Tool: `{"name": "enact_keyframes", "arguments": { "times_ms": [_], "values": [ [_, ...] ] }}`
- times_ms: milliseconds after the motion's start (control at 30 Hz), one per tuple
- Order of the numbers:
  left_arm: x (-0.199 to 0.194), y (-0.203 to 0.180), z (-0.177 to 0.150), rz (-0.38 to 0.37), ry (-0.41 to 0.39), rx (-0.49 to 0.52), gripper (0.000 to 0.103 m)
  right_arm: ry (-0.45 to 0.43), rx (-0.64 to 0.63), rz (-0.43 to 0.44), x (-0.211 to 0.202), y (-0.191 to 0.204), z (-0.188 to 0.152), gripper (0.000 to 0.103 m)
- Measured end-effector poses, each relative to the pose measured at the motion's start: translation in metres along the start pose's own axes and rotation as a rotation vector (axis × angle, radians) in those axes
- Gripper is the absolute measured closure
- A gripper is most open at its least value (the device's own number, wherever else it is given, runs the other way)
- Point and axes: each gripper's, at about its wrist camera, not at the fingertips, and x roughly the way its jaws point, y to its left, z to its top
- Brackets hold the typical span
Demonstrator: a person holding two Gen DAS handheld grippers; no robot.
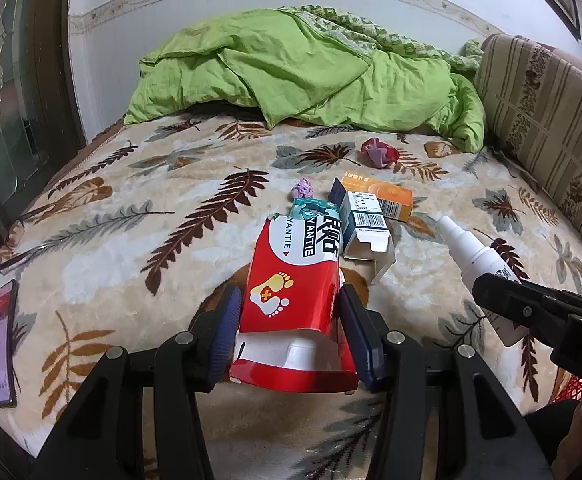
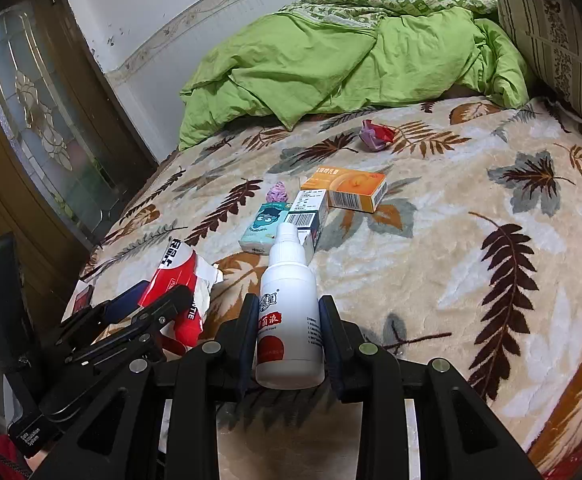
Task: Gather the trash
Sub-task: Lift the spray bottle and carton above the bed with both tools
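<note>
My left gripper [image 1: 289,300] is shut on a torn red and white box [image 1: 291,280] and holds it above the bed; the box also shows in the right wrist view [image 2: 179,280]. My right gripper [image 2: 289,312] is shut on a white spray bottle [image 2: 289,320], which also shows at the right of the left wrist view [image 1: 475,252]. On the leaf-patterned blanket [image 2: 471,240] lie an orange box [image 2: 351,188], an open white and blue box [image 2: 311,212], a teal tissue pack [image 2: 263,228], a small purple wad [image 2: 277,192] and a crumpled red and purple wrapper [image 2: 375,134].
A green quilt [image 1: 311,72] is heaped at the far end of the bed. A striped cushion [image 1: 551,120] lines the right side. A phone [image 1: 1,336] lies at the bed's left edge. A dark glass door [image 2: 43,120] stands on the left.
</note>
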Motion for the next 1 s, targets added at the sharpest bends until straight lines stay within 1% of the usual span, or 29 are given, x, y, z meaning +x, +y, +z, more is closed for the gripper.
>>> {"name": "enact_keyframes", "arguments": {
  "times_ms": [1000],
  "values": [
    [-0.0018, -0.0049, -0.0017, 0.002, -0.001, 0.001, 0.054, 0.001, 0.000, 0.001, -0.0003, -0.0005, 0.0001, 0.071]
  ]
}}
